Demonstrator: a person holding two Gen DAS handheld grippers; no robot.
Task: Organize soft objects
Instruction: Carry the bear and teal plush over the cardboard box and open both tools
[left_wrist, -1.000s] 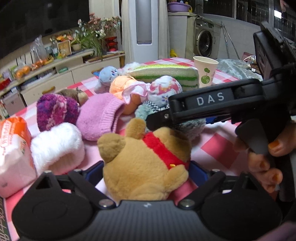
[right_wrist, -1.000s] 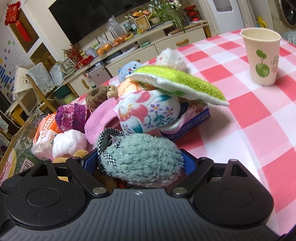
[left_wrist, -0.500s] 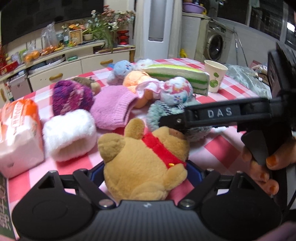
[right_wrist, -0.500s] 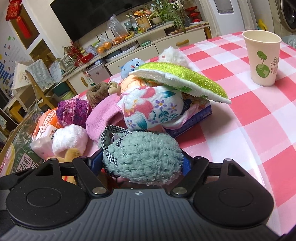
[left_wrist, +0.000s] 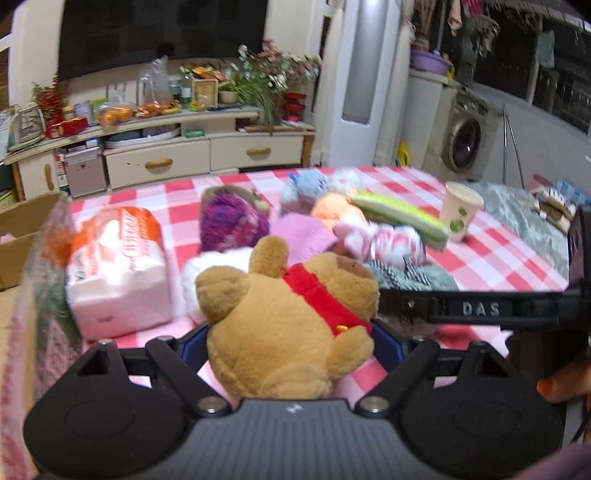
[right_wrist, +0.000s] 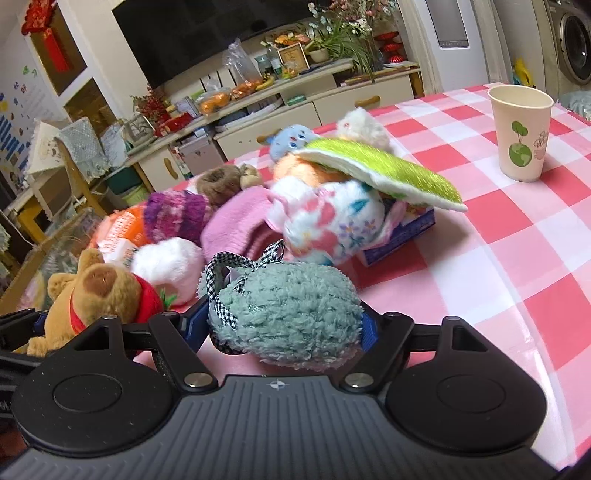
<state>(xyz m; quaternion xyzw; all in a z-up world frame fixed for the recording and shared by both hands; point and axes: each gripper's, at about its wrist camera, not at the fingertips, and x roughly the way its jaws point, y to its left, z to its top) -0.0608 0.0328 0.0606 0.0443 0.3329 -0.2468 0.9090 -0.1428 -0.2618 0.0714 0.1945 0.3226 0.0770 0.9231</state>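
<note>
Over the checked table (right_wrist: 517, 258), left gripper (left_wrist: 291, 332) clamps the bear (left_wrist: 288, 325); right gripper (right_wrist: 284, 317), jaws closing, grips the grey plush (right_wrist: 288, 310). Toy pile (right_wrist: 325, 206) remains unsorted.

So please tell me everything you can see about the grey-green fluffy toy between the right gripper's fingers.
The fluffy toy is a rounded lump of grey-green curly plush with a black-and-white checked ribbon at its left end. It lies sideways between the blue pads of the right gripper, which press on both ends while the jaws are closing. It fills the gap. It appears lifted above the checked tablecloth, in front of the pile of toys.
</note>
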